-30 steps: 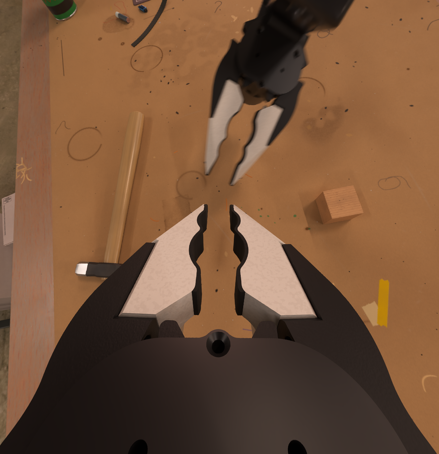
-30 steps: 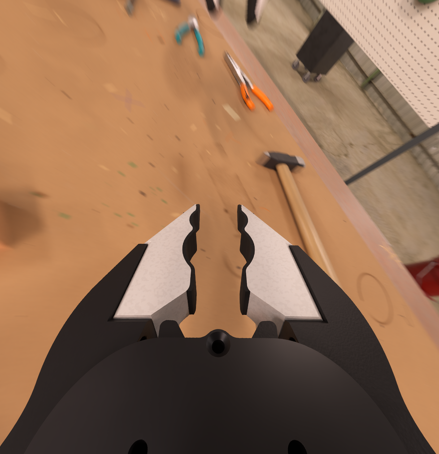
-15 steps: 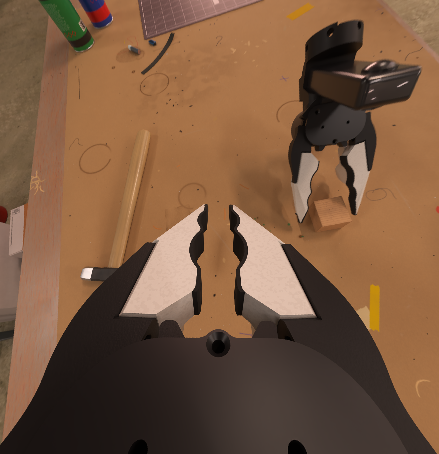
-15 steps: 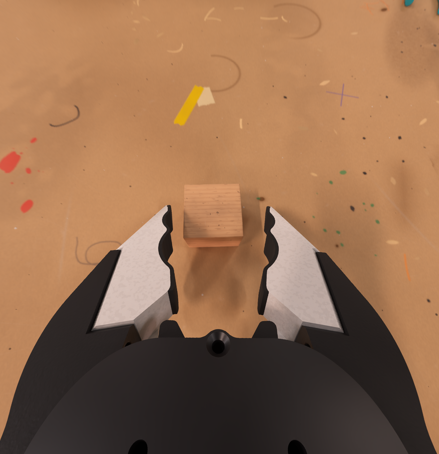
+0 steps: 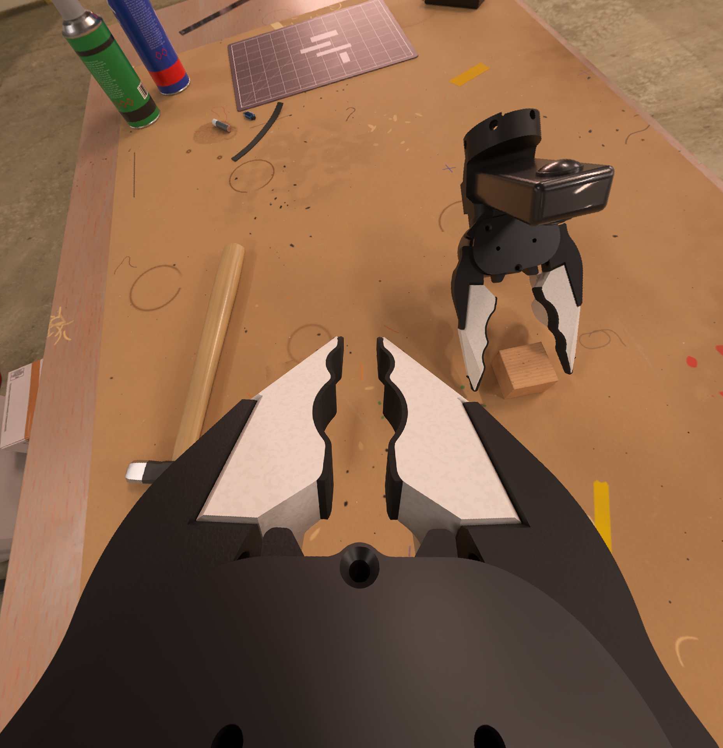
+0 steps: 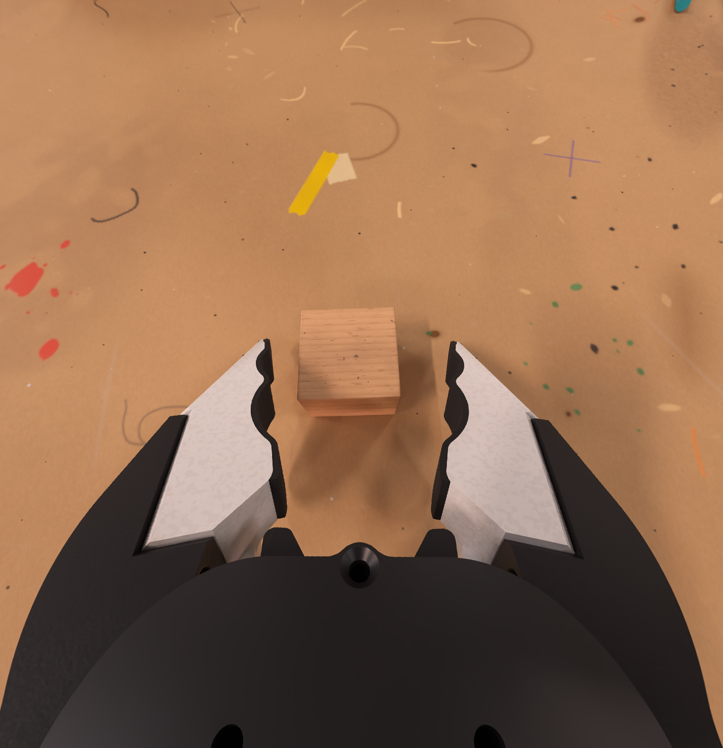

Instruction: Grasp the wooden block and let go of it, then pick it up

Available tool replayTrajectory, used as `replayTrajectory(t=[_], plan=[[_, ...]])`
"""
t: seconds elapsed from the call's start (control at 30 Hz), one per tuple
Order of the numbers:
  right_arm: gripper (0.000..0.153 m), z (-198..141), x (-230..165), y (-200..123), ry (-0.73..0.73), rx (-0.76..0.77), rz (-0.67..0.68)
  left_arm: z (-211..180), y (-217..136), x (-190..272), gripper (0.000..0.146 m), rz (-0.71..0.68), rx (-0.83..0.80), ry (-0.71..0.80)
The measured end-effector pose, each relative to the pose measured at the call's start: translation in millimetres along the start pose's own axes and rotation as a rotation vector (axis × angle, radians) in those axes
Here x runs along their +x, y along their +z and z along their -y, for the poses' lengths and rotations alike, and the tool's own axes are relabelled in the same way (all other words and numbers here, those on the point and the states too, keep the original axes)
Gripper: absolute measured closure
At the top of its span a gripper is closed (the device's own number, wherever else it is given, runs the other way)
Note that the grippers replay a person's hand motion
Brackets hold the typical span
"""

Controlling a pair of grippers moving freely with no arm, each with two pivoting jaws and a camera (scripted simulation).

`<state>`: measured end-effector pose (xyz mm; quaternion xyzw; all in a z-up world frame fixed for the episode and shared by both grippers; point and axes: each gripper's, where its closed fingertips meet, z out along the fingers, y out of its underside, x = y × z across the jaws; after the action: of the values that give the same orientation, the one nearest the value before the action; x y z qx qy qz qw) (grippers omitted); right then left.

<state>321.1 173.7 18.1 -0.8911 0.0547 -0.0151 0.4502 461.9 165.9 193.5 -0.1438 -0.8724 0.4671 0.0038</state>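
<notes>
My right gripper (image 6: 359, 343) hangs over the bench (image 6: 189, 121) with its jaws spread wide, the block (image 6: 348, 360) sitting on the board between the fingertips, a clear gap on each side. In the right wrist view the block lies a little nearer the left finger, and nothing touches it. Beyond it a strip of yellow tape (image 6: 313, 183) is stuck to the board beside a scrap of beige tape, with red paint spots (image 6: 24, 279) off to the left.

From my left wrist camera the same scene shows from the side: the right gripper (image 5: 521, 370) points down, one finger on each side of the block (image 5: 524, 369), which rests flat on the bench (image 5: 392, 202). My left gripper (image 5: 359, 343) hovers well apart from the block, its jaws parted by a narrow gap and holding nothing. A hammer (image 5: 208, 356) lies to its left, the head partly hidden behind the gripper body. At the far end stand a green can (image 5: 111, 77) and a blue can (image 5: 153, 44), next to a cutting mat (image 5: 319, 52).
</notes>
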Motion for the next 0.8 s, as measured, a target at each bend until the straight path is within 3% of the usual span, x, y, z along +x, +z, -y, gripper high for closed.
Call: replayTrajectory(t=[0.33, 0.53, 0.8], plan=[[0.063, -8.5, -3.4, 0.8, -0.017, -0.047, 0.022, -0.1, -1.1, -0.4, 0.13, -0.004, 0.002, 0.0], [0.086, -9.8, -7.1, 0.7, 0.002, -0.051, 0.058, -2.6, -0.3, -2.6, 0.13, -0.004, -0.003, -0.01], [0.103, -11.4, -4.4, -1.8, 0.005, -0.053, 0.041, -6.6, 5.2, -3.5, 0.13, -0.007, -0.025, -0.014]])
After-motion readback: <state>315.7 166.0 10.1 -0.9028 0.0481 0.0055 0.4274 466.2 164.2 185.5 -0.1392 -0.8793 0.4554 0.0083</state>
